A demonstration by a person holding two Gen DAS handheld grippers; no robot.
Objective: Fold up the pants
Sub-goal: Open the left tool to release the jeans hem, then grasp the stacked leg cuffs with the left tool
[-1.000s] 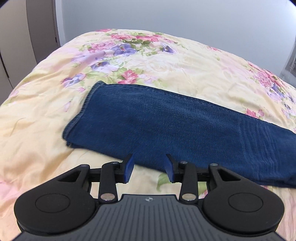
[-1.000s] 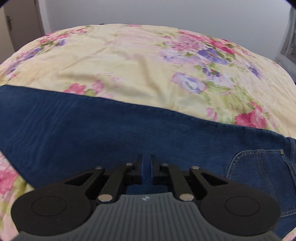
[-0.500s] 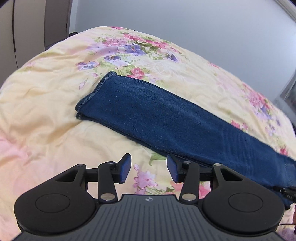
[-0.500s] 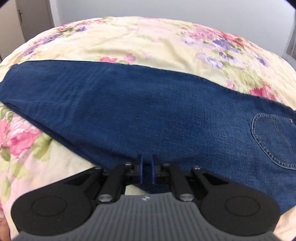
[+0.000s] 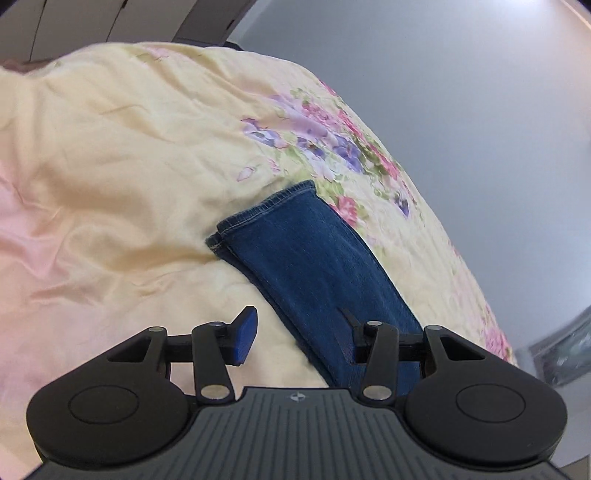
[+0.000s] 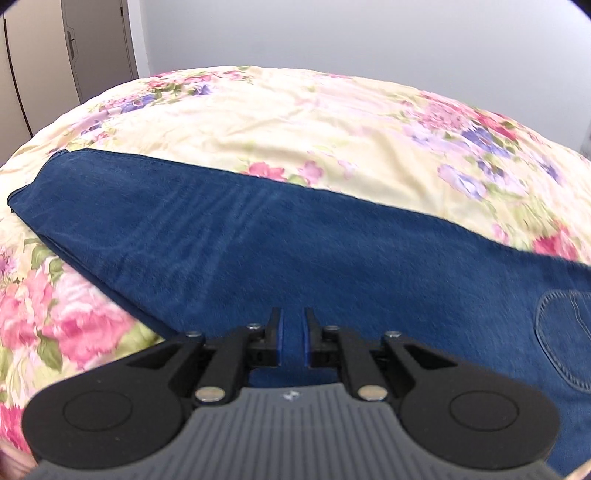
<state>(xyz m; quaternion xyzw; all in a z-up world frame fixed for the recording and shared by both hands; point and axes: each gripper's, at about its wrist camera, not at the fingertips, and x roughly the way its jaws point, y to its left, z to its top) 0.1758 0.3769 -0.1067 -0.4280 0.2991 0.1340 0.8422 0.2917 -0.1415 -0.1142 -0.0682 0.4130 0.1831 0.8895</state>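
Dark blue jeans (image 6: 295, 251) lie folded lengthwise across a floral bedspread (image 6: 332, 122), legs stacked, a back pocket (image 6: 565, 332) at the right. In the left wrist view the leg end with its stitched hem (image 5: 269, 206) points away. My left gripper (image 5: 295, 336) is open and empty, over the near edge of the leg, its right finger above the denim. My right gripper (image 6: 291, 332) hovers over the middle of the jeans with its jaws slightly apart and nothing between them.
The yellow floral bedspread (image 5: 129, 166) covers the whole bed, with soft wrinkles. A grey wall (image 6: 332, 33) stands behind the bed and closet doors (image 6: 37, 66) are at the far left.
My left gripper has swung left toward the hem end of the legs and opened wider. My right gripper has opened slightly, released the denim and drawn back a little.
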